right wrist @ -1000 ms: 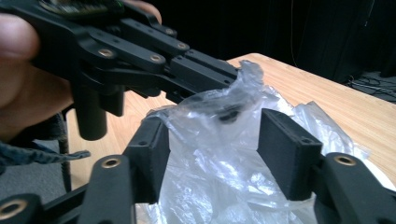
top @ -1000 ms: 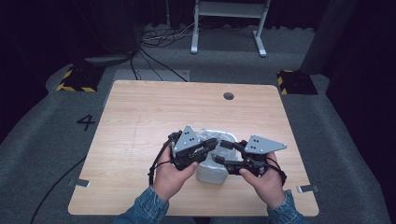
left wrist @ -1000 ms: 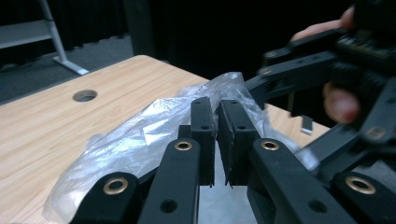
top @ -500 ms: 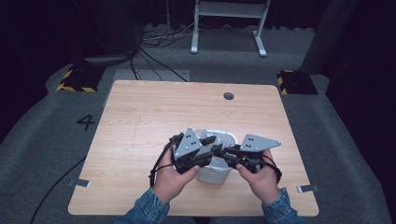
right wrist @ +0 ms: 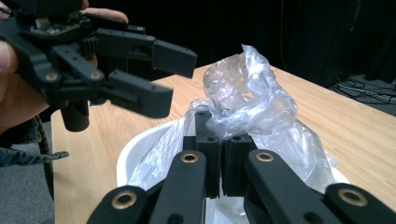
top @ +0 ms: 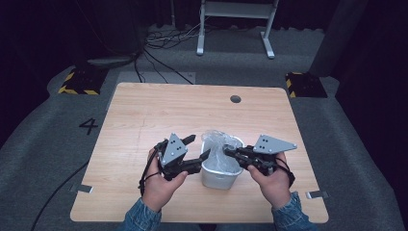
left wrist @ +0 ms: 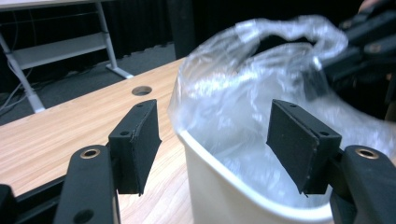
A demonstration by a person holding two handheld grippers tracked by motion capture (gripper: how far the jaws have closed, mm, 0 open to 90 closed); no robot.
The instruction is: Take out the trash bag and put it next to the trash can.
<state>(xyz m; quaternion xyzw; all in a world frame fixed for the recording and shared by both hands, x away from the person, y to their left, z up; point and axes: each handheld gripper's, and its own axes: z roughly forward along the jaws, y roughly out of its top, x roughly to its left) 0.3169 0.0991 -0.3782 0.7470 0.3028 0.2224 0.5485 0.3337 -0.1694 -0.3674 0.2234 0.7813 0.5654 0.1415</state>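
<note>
Left claw [top: 198,147] just opening, empty; right claw [top: 228,153] clamped tight.

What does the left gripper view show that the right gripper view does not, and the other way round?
Left gripper view: the left gripper, jaws spread either side of the white bin's rim, pressing nothing; they have just been opening. Also the round hole in the table and a metal desk frame.

Right gripper view: the right gripper, jaws shut on the clear plastic bag, and cables on the floor.

Both: bag, bin, wooden table, the opposite gripper.
</note>
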